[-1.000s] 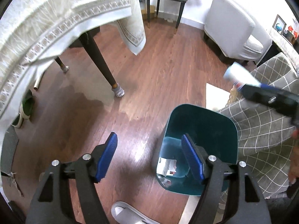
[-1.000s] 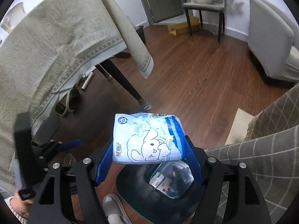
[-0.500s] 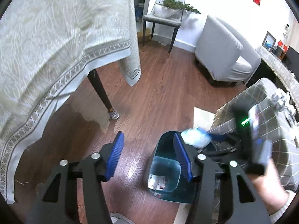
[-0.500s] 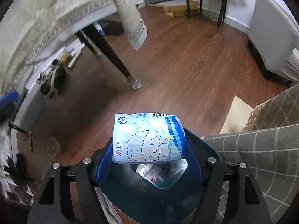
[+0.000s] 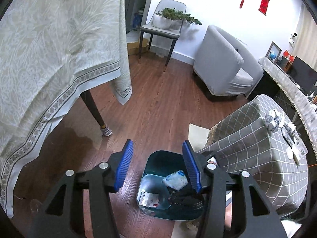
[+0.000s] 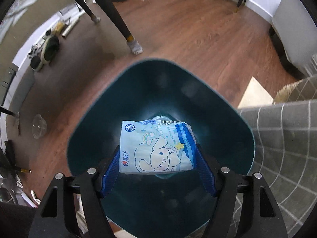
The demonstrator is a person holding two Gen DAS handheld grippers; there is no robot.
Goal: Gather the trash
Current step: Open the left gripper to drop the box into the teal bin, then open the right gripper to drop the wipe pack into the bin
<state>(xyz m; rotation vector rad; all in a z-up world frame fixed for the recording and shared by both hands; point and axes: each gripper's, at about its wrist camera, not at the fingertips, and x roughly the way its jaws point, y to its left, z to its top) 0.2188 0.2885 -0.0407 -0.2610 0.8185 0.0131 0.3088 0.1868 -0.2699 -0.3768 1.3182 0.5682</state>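
Observation:
The teal bin [image 5: 153,163] stands on the wood floor beside a low table with a grey checked cloth [image 5: 247,144]. My right gripper [image 6: 157,152] points down into the bin [image 6: 158,83], shut on a pale blue tissue packet [image 6: 156,146] with a cartoon print. In the left wrist view the packet [image 5: 175,179] shows inside the bin's mouth. A white printed wrapper [image 5: 148,198] lies on the bin's bottom. My left gripper [image 5: 157,144] hovers above the bin, open, nothing between its blue pads. Crumpled paper [image 5: 274,121] lies on the checked cloth.
A table under a pale cloth [image 5: 49,49] stands at the left, its dark leg [image 5: 95,111] near the bin. A grey armchair [image 5: 220,69] and a chair with a plant [image 5: 164,25] are further back. A clear cup [image 6: 39,126] and shoes [image 6: 47,47] lie on the floor.
My right gripper has sunk with the packet from above the bin into its mouth. My left gripper has risen away from the bin and its jaws have narrowed.

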